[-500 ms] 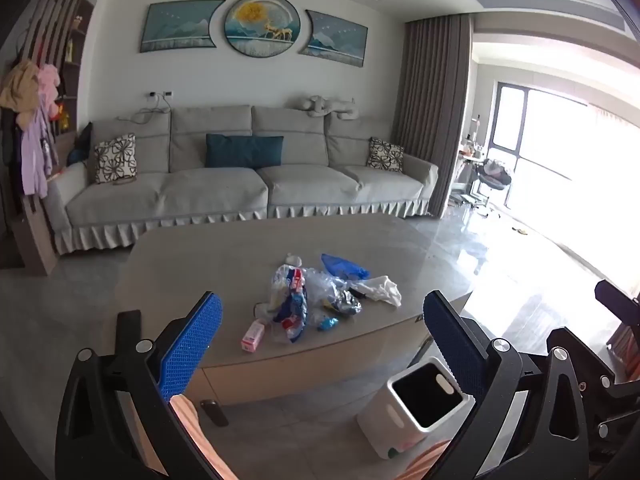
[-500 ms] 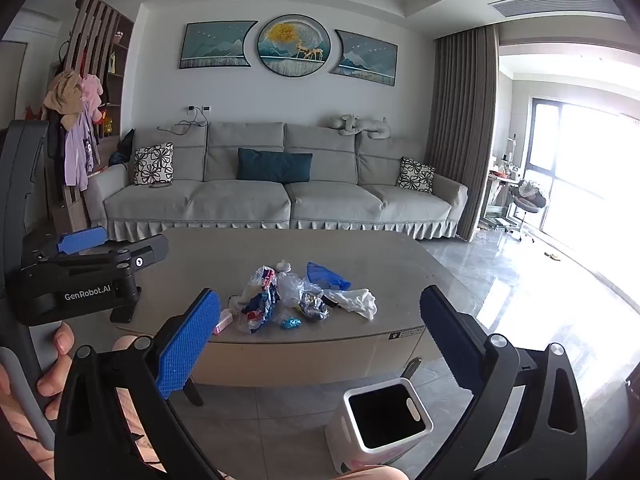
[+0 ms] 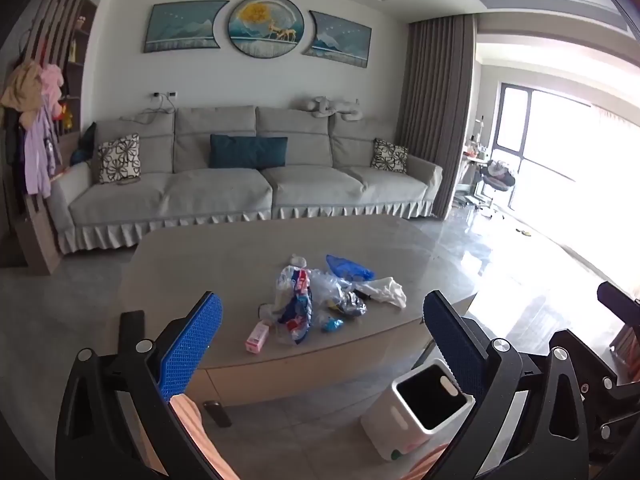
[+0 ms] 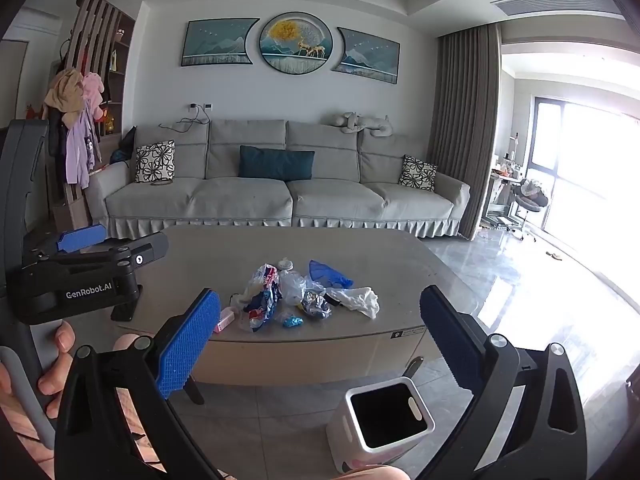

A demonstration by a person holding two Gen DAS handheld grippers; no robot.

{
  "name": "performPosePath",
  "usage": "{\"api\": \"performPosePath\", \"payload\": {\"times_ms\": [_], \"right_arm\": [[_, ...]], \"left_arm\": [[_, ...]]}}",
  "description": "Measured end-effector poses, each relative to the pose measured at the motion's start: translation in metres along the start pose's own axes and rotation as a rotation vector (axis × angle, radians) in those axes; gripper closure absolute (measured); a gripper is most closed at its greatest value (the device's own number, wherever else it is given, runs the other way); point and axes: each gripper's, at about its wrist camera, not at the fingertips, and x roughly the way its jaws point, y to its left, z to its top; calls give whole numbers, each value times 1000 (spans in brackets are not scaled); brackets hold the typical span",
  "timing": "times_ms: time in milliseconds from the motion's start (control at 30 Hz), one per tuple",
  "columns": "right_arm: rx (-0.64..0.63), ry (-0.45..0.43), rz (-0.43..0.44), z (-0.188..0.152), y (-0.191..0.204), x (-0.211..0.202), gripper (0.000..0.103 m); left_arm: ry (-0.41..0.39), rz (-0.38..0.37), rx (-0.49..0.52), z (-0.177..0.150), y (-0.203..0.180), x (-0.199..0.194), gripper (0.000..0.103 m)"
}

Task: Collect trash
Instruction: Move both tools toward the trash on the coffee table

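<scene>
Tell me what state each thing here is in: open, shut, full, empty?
Left gripper: open, holding nothing.
Right gripper: open, holding nothing.
Bin: on the floor by the table, no lid on, looks empty.
Trash pile: loose on the table, none picked up yet.
Pink box: lying flat near the table's edge.
Curtain: drawn aside.

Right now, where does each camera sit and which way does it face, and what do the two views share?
Left wrist: on the left claw, open, tilted slightly down over the coffee table toward the sofa; only its own fingers and part of the right claw at the right edge show.
Right wrist: on the right claw, open, facing the same way; the left claw and the hand holding it show at left.
Shared: the trash pile, white bin, table, sofa.
</scene>
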Motion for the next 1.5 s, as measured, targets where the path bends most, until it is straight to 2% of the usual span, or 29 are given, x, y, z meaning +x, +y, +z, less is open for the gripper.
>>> {"api": "performPosePath", "payload": {"times_ms": [267,500,633,767,933,967,1067,1167,1233,1500], "right_arm": [[-8,19,6,2,1,12,3],[-15,23,-8,3,7,21,3],[-31,14,-37,4,10,28,3],[-56,-9,-78,5,14,35,3],[-76,-10,-111,3,18,52,3],[-76,-5,-107,2,19,56,3],[-75,6,-99,1,21,68,3],[-74,3,-107,-2,24,81,3],[-66,-1,-107,-3,25,91,3],[-27,14,-105,-13,32,133,3]], "left_arm": [[-12,12,-12,6,5,1,3],[-90,46,20,6,4,3,3],[-99,48,36,6,6,10,3],[-77,56,42,7,11,25,3],[-14,38,24,7,26,51,3],[-11,48,16,5,29,64,3],[-31,68,2,2,36,66,3],[-43,1,-10,1,44,76,3],[-55,-10,-16,0,50,83,3],[-81,75,37,-5,60,120,3]]}}
